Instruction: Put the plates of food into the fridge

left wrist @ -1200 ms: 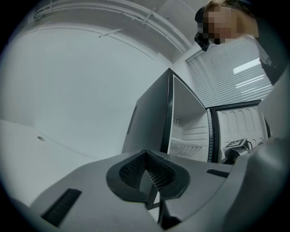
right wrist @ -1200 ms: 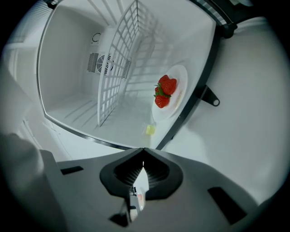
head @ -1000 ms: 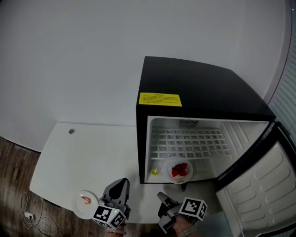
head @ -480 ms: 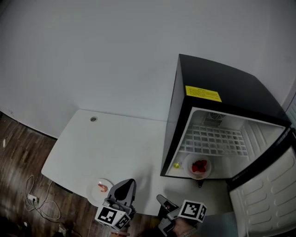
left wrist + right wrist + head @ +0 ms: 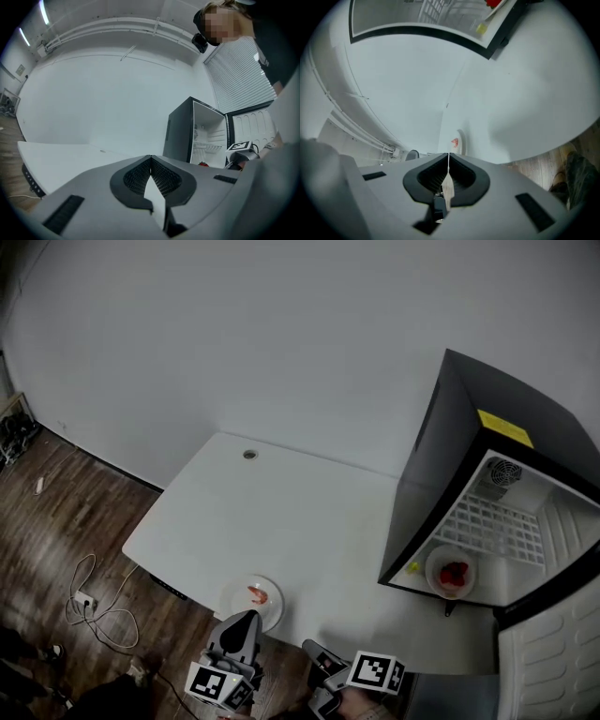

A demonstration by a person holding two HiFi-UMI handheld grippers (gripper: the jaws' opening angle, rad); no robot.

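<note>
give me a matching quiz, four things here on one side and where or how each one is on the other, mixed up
Things:
1. shrimp plate
2. strawberry plate
3. fridge door
4. left tool

Places or states:
a. shut, nothing in it
b. swung open
c. on the table, near its front edge
d. inside the fridge

Pairs: 1-c, 2-d, 3-b, 4-a
</note>
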